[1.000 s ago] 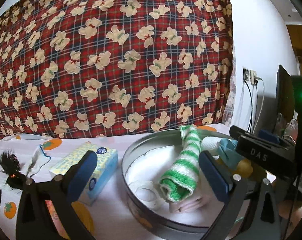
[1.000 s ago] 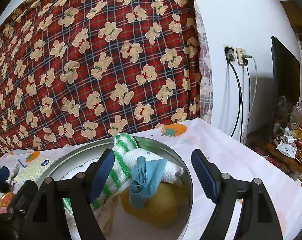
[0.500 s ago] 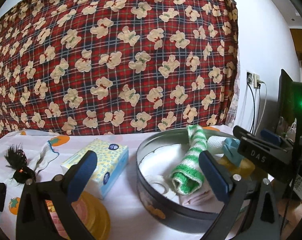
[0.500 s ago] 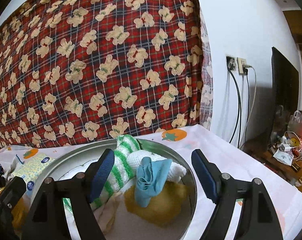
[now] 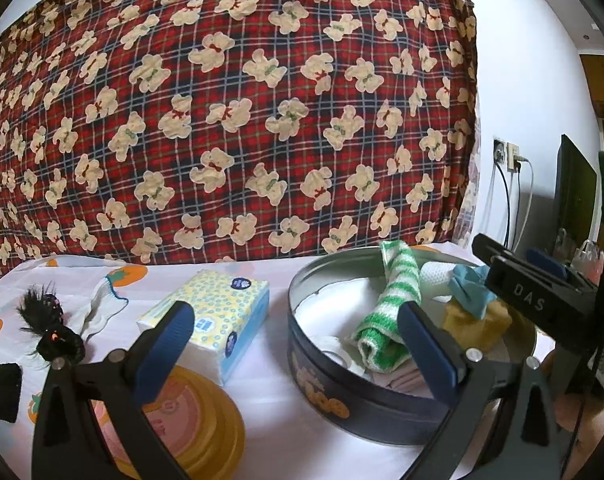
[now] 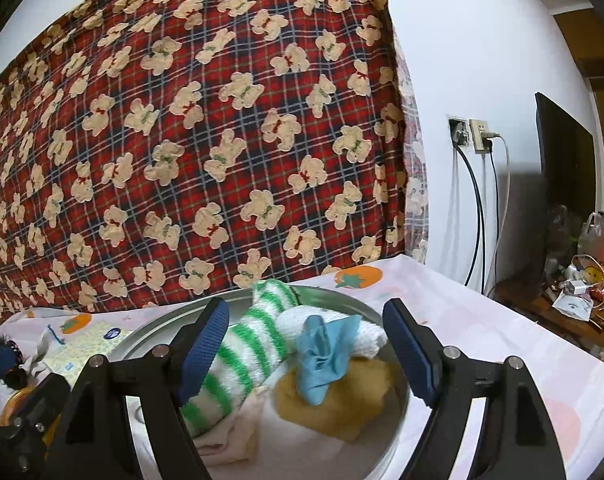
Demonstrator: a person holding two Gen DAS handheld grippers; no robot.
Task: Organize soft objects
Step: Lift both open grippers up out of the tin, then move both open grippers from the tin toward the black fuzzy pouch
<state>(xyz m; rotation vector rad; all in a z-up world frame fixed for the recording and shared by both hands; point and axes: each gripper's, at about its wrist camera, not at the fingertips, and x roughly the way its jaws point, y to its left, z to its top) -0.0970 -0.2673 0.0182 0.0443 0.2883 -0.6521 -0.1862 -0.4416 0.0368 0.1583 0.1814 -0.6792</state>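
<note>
Cloths lay piled in the round tin (image 6: 398, 412) beneath the right hand-held gripper (image 6: 306, 354), gaping wide, empty; left hand-held gripper (image 5: 294, 342) likewise. Blue cloth (image 6: 326, 356), perched loosely, might tumble if nudged.

Green-and-white striped cloth (image 6: 238, 364), blue cloth (image 6: 324, 360), mustard cloth (image 6: 342, 404); behind the tin (image 5: 362, 408), red plaid teddy-bear blanket (image 5: 222, 120).

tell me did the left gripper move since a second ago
Yes. The left gripper has backed away: the tin looks farther off, and a yellow lid is now showing.
</note>
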